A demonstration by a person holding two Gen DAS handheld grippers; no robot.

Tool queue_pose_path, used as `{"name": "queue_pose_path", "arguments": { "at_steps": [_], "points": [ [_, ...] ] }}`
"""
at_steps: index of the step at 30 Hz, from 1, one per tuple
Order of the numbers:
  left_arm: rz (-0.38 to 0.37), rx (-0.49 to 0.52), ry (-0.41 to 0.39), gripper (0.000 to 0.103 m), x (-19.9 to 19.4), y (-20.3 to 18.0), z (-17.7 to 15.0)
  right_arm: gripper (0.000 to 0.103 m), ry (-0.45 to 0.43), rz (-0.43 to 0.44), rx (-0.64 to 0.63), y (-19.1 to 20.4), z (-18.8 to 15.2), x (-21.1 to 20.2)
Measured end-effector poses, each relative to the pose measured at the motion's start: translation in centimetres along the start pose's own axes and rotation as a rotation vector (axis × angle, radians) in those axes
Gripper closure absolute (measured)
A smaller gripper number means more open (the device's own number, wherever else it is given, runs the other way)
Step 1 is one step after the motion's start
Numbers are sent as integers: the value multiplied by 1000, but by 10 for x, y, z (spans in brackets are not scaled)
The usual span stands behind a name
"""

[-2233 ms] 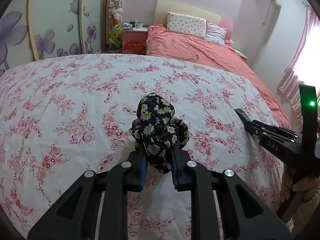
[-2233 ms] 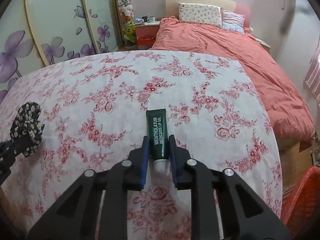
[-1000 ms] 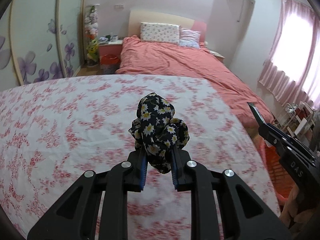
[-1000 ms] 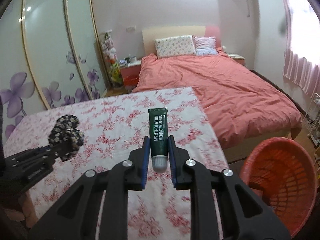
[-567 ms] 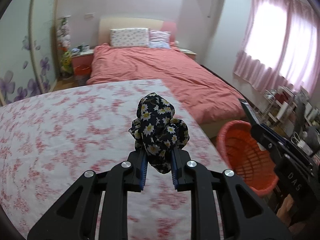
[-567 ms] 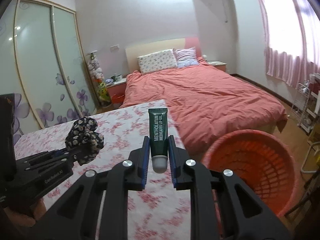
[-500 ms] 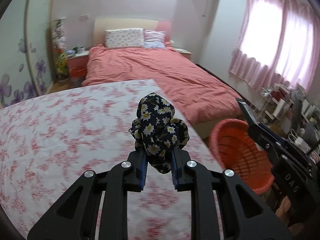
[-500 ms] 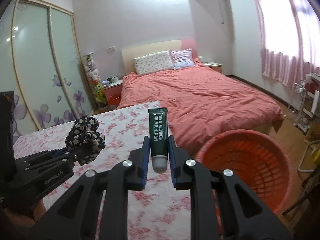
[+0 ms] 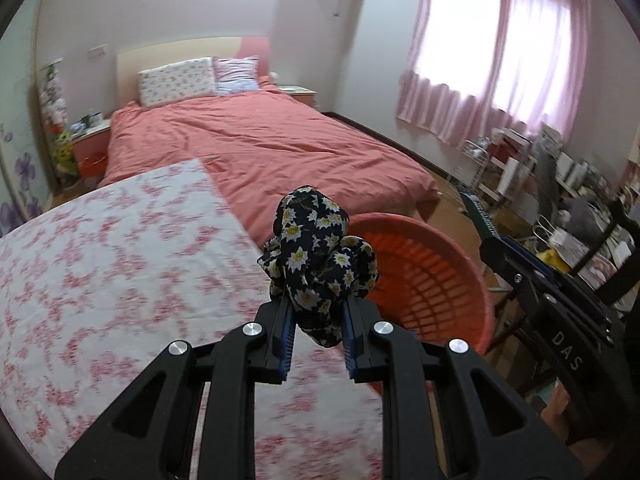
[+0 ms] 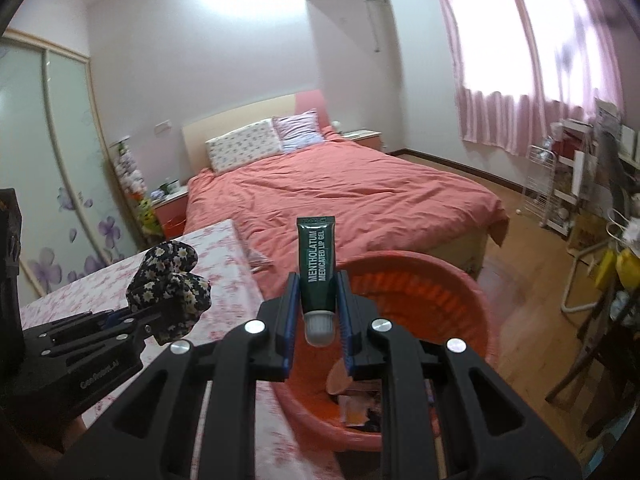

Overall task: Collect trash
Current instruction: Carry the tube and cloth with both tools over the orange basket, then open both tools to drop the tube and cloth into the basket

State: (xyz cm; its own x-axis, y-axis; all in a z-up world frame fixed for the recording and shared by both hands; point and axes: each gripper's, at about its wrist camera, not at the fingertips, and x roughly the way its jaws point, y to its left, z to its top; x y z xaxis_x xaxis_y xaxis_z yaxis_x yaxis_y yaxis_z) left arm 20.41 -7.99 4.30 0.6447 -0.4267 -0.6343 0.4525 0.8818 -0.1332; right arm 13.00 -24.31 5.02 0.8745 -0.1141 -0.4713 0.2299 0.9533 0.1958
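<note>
Left gripper (image 9: 316, 336) pinching a bunched flowered cloth (image 9: 318, 258); right gripper (image 10: 318, 330) clamping a green tube (image 10: 318, 268) near its cap. Both hanging near the edge of the flowered table (image 9: 120, 264), the red basket (image 10: 472, 292) waiting just beyond. Risking a miss: letting go too early and dropping the cloth on the table edge or floor. Risking the tube bouncing off the rim. Possibly snagging cloth on a pad.

Basket (image 10: 480, 300) mouth open ahead; table edge (image 10: 256, 280) at left.
</note>
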Motion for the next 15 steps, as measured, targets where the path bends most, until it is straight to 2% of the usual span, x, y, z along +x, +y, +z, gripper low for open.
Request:
{"name": "queue_pose_path", "arguments": {
  "at_steps": [7, 15],
  "points": [
    [-54, 37, 21, 83, 17, -30, 1, 84, -12, -27, 39, -31, -1, -3],
    [-83, 56, 47, 83, 33, -52, -1, 84, -16, -35, 72, -53, -2, -3]
  ]
}}
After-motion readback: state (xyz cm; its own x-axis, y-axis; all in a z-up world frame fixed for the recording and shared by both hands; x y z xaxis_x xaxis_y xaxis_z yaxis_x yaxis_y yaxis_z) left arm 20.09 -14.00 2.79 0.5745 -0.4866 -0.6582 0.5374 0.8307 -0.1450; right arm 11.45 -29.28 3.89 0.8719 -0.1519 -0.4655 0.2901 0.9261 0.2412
